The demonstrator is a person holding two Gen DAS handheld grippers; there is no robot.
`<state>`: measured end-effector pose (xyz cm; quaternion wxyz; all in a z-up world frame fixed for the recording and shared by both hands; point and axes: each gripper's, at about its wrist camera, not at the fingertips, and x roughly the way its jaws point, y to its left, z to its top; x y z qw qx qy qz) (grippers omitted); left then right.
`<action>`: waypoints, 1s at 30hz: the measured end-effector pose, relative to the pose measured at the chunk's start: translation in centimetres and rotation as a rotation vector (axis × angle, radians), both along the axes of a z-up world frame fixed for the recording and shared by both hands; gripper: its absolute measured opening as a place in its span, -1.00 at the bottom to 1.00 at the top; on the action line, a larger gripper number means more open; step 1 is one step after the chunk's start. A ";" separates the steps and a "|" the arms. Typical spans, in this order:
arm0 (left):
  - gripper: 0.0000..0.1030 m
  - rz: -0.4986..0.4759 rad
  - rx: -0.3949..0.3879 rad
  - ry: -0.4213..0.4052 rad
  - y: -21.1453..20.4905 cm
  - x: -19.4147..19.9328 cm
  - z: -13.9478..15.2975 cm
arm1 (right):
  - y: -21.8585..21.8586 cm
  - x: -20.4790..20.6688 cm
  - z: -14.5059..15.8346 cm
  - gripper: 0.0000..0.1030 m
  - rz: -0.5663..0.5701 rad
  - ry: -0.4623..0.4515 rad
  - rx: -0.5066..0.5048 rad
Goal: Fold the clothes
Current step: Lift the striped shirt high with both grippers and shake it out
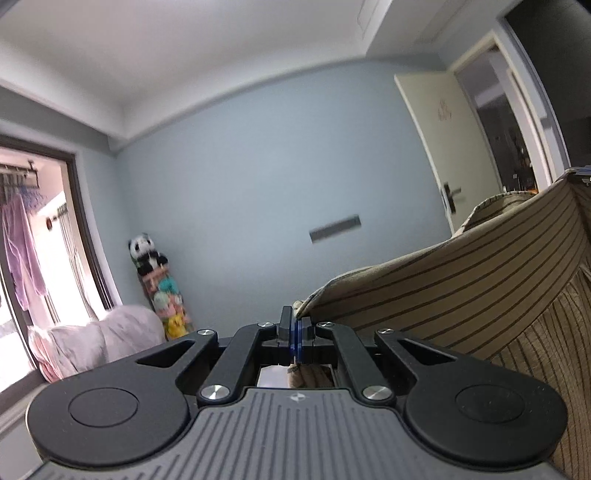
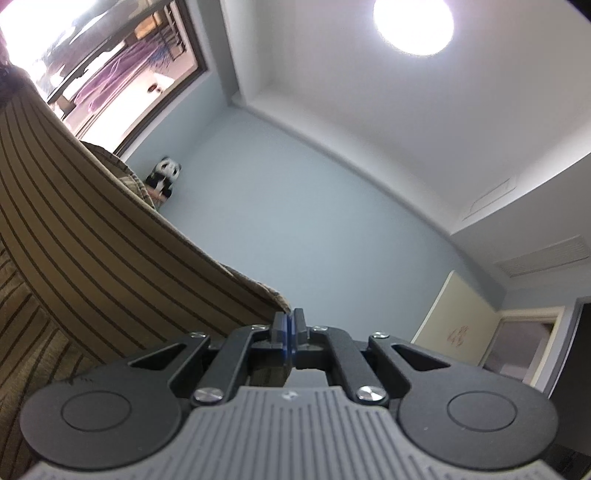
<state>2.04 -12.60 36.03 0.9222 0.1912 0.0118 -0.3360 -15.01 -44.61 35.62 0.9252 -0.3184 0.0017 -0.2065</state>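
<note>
Overhead, almost, is where both cameras look: ceiling and pale blue wall fill most of each view. The left tool has its jaws pressed together on a corner of the striped garment, a tan cloth with thin dark lines, which rises from the pads and stretches away to the right, filling that side of the left wrist view. The right tool is likewise closed tight, and the same striped garment meets its pads at a corner and spreads up and off to the left, so the cloth hangs stretched between the two tools, held up in the air.

Around it, the cloth blocks much of the room on the inner side of each view. In the left wrist view a panda toy sits atop a stack of soft toys in the far corner, beside a dark-framed window with purple laundry hanging outside. A pink bundle of bedding lies near the window, to the left of the tool. A cream door stands open at the far right, and a grey vent strip sits low on the wall. In the right wrist view a round ceiling lamp glares at the top, and the panda toy peeks past the garment's edge.
</note>
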 end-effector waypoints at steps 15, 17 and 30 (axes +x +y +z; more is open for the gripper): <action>-1.00 0.042 0.229 0.232 -12.4 19.1 -14.8 | -10.3 21.6 -13.1 -0.95 -0.053 0.338 0.130; -1.00 0.039 0.265 0.251 -14.7 21.6 -18.1 | -12.0 25.3 -15.4 -0.95 -0.068 0.388 0.142; -1.00 0.128 0.489 0.428 -24.8 35.2 -39.7 | -20.4 44.3 -35.9 -0.95 -0.137 0.692 0.294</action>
